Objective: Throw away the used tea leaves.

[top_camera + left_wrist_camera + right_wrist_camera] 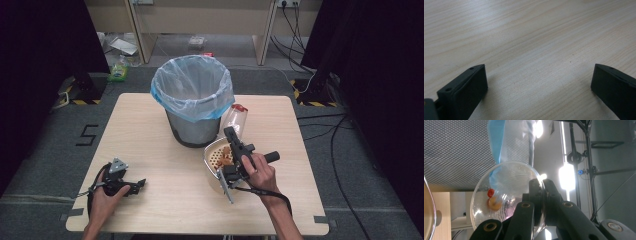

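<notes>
Tabletop [165,170] fills the frame's centre. The bin [192,100] stands at its upper middle. Your right tool [231,134], just right of centre, is clamped on the rim of a clear jar [236,119] tilted beside the bin, above a colander [216,157]. Your left tool [141,183], lower left, rests wide apart, holding nothing.

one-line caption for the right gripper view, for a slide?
Right tool shut on the rim of a clear glass bowl, beside the mesh trash bin with its blue bag liner.
</notes>
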`<state>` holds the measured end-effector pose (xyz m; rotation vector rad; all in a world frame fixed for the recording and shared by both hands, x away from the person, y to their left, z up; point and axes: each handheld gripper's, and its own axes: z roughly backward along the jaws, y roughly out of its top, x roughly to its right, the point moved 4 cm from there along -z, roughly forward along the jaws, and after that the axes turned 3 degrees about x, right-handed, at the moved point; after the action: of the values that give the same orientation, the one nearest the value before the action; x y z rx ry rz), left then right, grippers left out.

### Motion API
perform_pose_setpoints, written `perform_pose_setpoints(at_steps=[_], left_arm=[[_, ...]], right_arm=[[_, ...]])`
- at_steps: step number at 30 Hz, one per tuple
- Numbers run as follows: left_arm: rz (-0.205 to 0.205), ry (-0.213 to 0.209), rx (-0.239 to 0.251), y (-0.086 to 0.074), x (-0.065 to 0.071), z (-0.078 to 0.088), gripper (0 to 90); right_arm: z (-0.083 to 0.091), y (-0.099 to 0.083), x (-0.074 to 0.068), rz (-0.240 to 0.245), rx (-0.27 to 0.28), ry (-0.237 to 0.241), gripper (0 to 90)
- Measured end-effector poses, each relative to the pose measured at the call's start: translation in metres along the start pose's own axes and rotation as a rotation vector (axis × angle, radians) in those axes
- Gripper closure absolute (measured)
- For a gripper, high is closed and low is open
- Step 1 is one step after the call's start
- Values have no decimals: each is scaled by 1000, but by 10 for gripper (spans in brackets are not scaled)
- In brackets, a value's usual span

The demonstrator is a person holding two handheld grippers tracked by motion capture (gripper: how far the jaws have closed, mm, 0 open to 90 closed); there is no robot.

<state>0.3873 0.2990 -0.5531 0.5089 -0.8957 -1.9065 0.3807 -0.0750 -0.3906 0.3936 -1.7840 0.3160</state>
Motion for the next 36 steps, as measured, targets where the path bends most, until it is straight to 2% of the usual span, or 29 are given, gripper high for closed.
perform_pose_setpoints(at_steps=[7, 11, 12, 14, 15, 17, 18, 19, 21, 24, 25, 26, 27, 28, 29, 31, 33, 34, 35, 36], left_arm=[[0, -1, -1, 0, 0, 0, 0], [1, 0, -1, 0, 0, 0, 0], [0, -1, -1, 0, 0, 0, 0], [1, -1, 0, 0, 0, 0, 0], [0, 0, 0, 0, 0, 0, 0], [0, -1, 0, 0, 0, 0, 0], [0, 0, -1, 0, 0, 0, 0], [0, 0, -1, 0, 0, 0, 0], [0, -1, -1, 0, 0, 0, 0], [1, -1, -1, 0, 0, 0, 0], [0, -1, -1, 0, 0, 0, 0], [0, -1, -1, 0, 0, 0, 0], [0, -1, -1, 0, 0, 0, 0], [1, -1, -1, 0, 0, 0, 0], [1, -1, -1, 0, 0, 0, 0], [0, -1, -1, 0, 0, 0, 0], [0, -1, -1, 0, 0, 0, 0], [0, -1, -1, 0, 0, 0, 0], [0, -2, -2, 0, 0, 0, 0], [1, -2, -2, 0, 0, 0, 0]], right_arm=[[2, 0, 8, 19, 8, -32, 873], [2, -1, 7, 27, 3, -26, 872], [3, 0, 10, 3, 11, -35, 873], [1, -2, 8, 10, -1, -21, 873], [2, -2, 11, -30, 8, -14, 872], [1, -3, 15, -46, 6, -19, 873], [-1, -9, 21, -129, -6, -16, 872], [-2, -13, 22, -186, -16, -1, 872], [-4, -22, 23, -335, -34, 26, 871], [-7, -33, 28, -508, -51, 70, 870], [-8, -36, 30, -560, -54, 84, 869], [-8, -36, 30, -560, -54, 84, 869], [-9, -39, 32, -611, -59, 90, 869], [-12, -45, 35, -726, -73, 118, 869], [-13, -48, 36, -778, -77, 126, 868], [-17, -54, 36, -876, -88, 151, 867], [-19, -60, 36, -951, -101, 160, 867], [-19, -60, 36, -951, -101, 160, 867], [-22, -66, 37, -1000, -113, 160, 867], [-23, -69, 38, -1024, -118, 166, 867]])
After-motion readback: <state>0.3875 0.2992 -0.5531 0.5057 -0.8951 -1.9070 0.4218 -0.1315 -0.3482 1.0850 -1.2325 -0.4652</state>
